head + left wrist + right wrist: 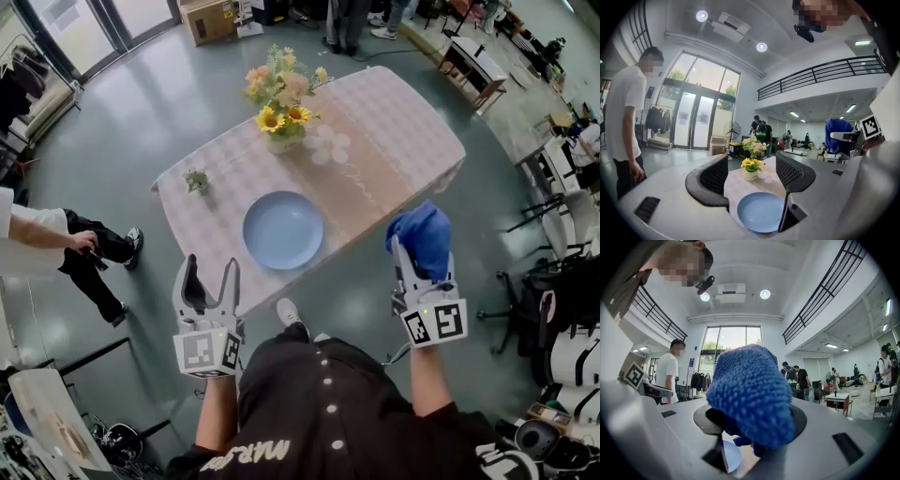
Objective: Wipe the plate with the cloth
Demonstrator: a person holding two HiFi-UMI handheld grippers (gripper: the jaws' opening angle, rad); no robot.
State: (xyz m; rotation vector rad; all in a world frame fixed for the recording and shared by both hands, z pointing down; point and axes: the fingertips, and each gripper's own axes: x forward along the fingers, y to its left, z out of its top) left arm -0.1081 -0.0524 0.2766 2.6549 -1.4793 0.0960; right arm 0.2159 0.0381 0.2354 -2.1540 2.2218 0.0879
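Jaws of the right gripper (754, 427) are clamped on the blue cloth (750, 390), which bulges out past the tips. Jaws of the left gripper (752, 173) stand apart with nothing between them. Both grippers hang off the near edge of the worktop (394, 122). The plate (283, 230) lies flat near that edge, at 11 o'clock from the right gripper and 1 o'clock from the left.

Recommended procedure: set the cloth bulge on the plate centre, press lightly, and sweep in circles out to the rim. If the plate slides, steady its rim with the left jaws.
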